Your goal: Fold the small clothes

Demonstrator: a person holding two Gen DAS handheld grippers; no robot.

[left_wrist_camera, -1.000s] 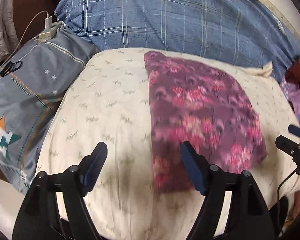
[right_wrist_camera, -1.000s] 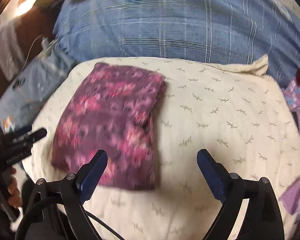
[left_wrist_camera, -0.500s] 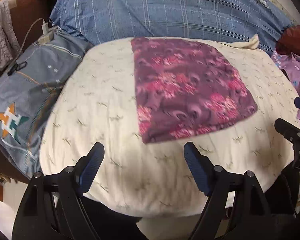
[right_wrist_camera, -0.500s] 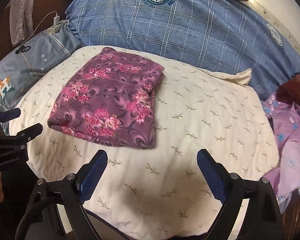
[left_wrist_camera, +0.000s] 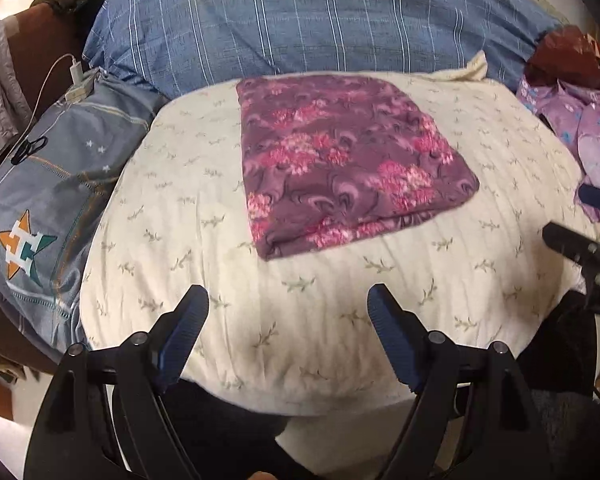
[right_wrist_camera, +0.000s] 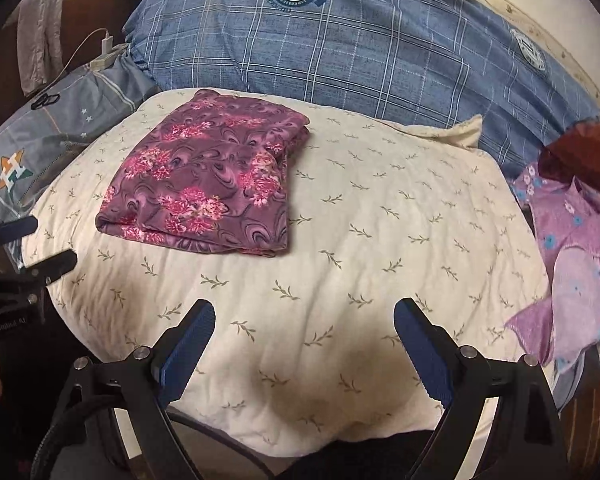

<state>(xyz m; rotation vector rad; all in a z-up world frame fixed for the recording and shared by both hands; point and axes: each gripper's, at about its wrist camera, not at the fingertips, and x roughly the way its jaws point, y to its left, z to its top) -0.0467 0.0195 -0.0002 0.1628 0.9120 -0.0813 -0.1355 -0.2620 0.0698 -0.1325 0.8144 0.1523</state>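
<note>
A folded purple garment with pink flowers [left_wrist_camera: 340, 160] lies flat on a cream leaf-print cushion [left_wrist_camera: 300, 320]; it also shows in the right wrist view [right_wrist_camera: 204, 184] on the cushion's [right_wrist_camera: 380, 240] left part. My left gripper [left_wrist_camera: 288, 320] is open and empty, held back over the cushion's near edge, short of the garment. My right gripper [right_wrist_camera: 304, 340] is open and empty over the cushion's near edge, right of and nearer than the garment. Each gripper shows at the edge of the other's view: the right one [left_wrist_camera: 580, 220], the left one [right_wrist_camera: 28, 244].
A blue plaid quilt [right_wrist_camera: 360, 40] lies behind the cushion. A grey-blue pillow with a star logo [left_wrist_camera: 52, 200] lies at the left, with a charger and cable [left_wrist_camera: 76, 80]. A lilac flowered garment [right_wrist_camera: 580, 260] and a dark red cloth [right_wrist_camera: 580, 156] lie at the right.
Both grippers have pulled back and up from the garment, which now lies folded and still on the cushion. Both stay open.
</note>
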